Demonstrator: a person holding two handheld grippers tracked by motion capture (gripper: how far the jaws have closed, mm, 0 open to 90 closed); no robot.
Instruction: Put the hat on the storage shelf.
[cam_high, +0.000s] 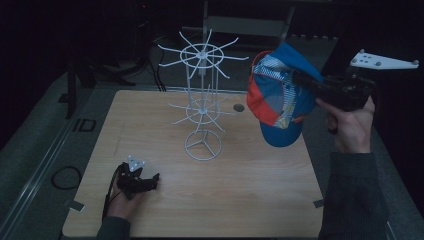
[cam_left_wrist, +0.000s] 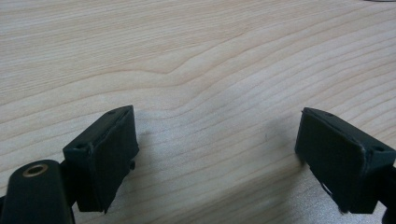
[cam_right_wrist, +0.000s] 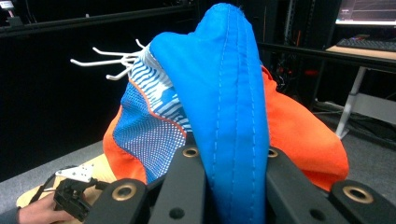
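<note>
Carrying cap (cam_high: 277, 102) toward rack (cam_high: 202, 95): right gripper (cam_high: 305, 80) clenched on its brim, cap aloft at 3 o'clock of rack. Left gripper (cam_high: 150, 181) released, resting on table (cam_high: 250, 190). Advice: approach level, slip cap's opening over one top prong, then release.

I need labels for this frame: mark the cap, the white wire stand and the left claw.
cap (cam_high: 275, 95), high view, on the striped side panel.
white wire stand (cam_high: 202, 145), high view, on its ring base.
left claw (cam_high: 150, 181), high view, between its tips.
</note>
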